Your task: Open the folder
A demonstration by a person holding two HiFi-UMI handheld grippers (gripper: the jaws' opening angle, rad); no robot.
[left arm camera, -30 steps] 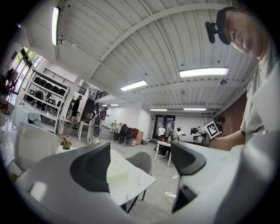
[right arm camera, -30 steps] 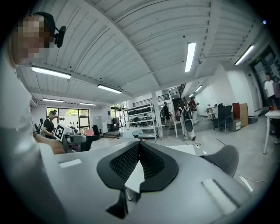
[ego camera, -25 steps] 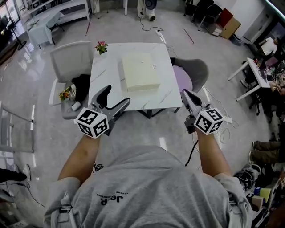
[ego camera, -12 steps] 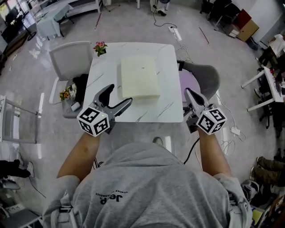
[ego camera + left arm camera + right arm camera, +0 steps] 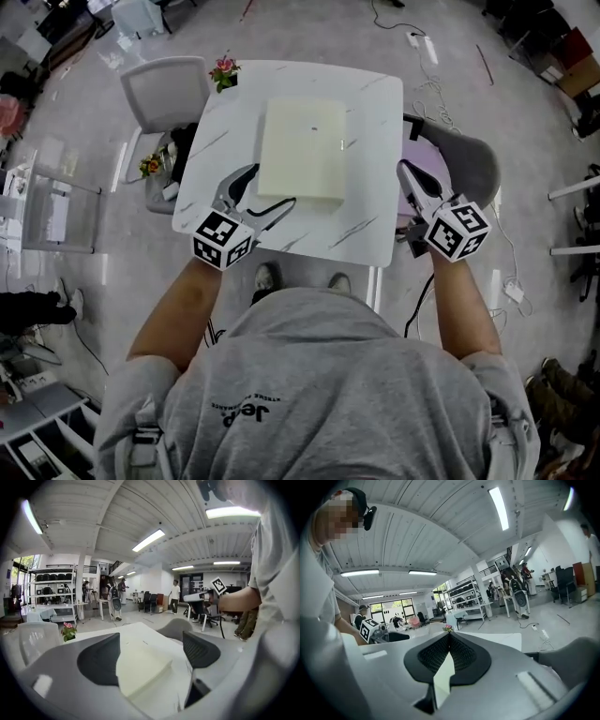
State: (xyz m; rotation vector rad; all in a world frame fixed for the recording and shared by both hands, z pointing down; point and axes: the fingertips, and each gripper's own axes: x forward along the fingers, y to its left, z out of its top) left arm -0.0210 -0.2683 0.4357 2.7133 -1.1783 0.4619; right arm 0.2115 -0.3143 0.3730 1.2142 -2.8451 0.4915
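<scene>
A closed cream folder lies flat on the white marble table. My left gripper is open over the table's near left part, its jaws set either side of the folder's near left corner without touching it. In the left gripper view the folder fills the gap between the two dark pads. My right gripper is shut and holds nothing; it hangs just off the table's right edge. In the right gripper view its pads meet, and a sliver of the folder shows below them.
A small pot of pink flowers stands at the table's far left corner. A white chair with items on it is at the left. A grey chair with a purple cushion is under my right gripper. Cables lie on the floor.
The person has stepped closer to the table. Both grippers have moved forward; the left one now reaches the folder's near left corner, the right one stays beside the table edge.
</scene>
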